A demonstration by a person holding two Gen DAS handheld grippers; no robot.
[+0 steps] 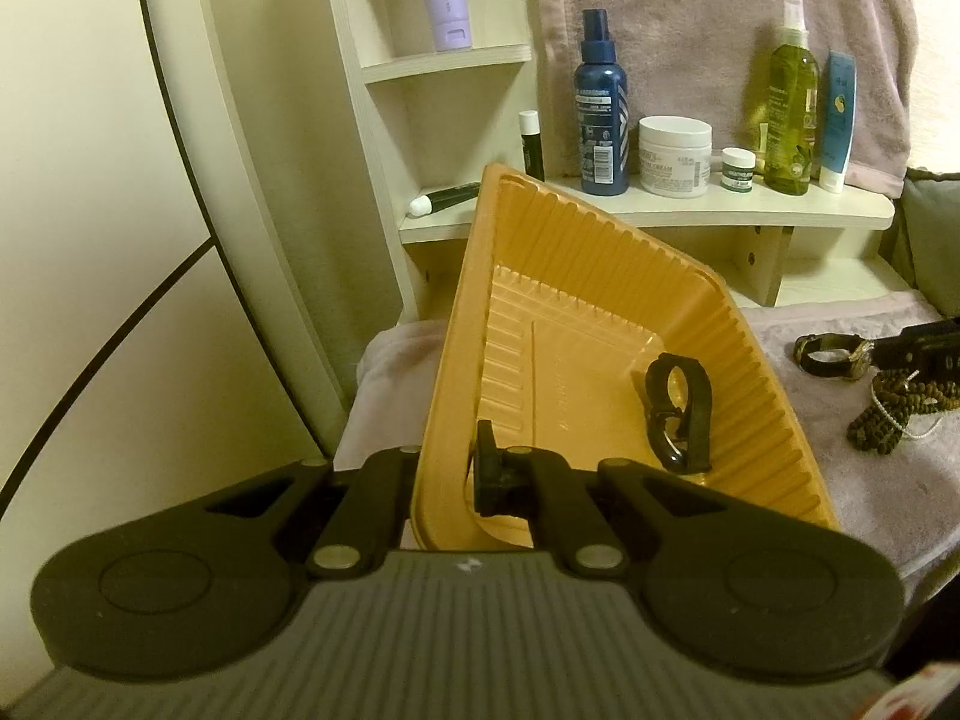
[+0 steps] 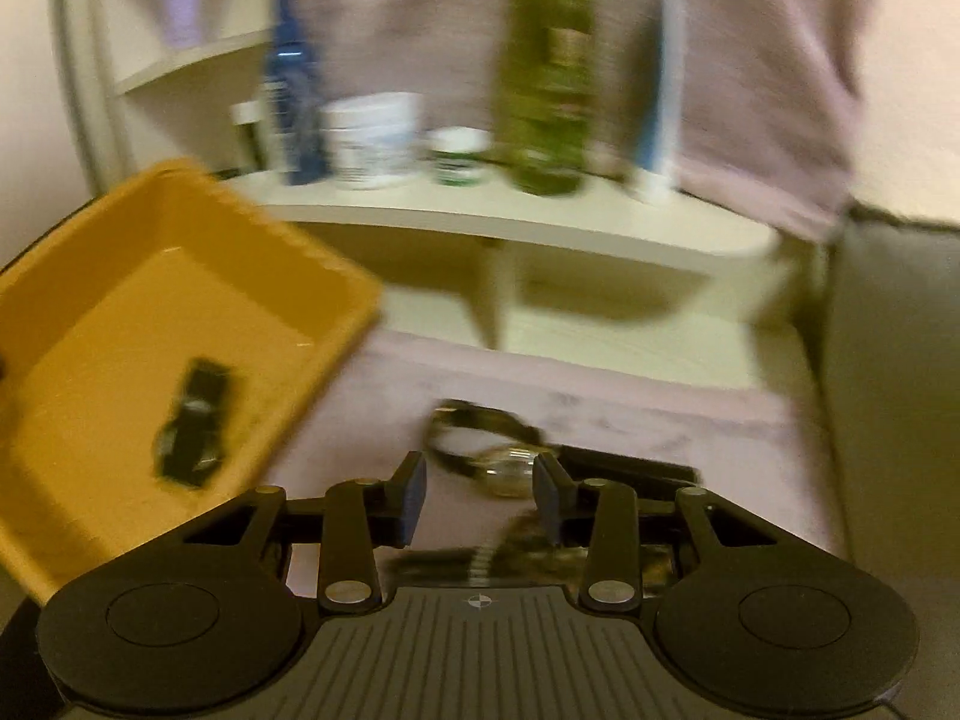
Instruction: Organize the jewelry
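Left gripper (image 1: 447, 474), lower centre of its view: jaws pinching the near rim of the ribbed orange plastic tray (image 1: 600, 276), holding it tilted up off the mauve towel (image 1: 840, 468), presumably to steady it for loading. One black strap bracelet with metal clasp (image 1: 678, 420) lies inside, lower right of the tray. Right gripper (image 2: 479, 495): jaws spread, nothing between them, aimed over a dark-strapped wristwatch (image 2: 492, 450) on the towel at frame centre. Brown beaded strands (image 1: 894, 414) remain unsorted at far right. That view is blurred.
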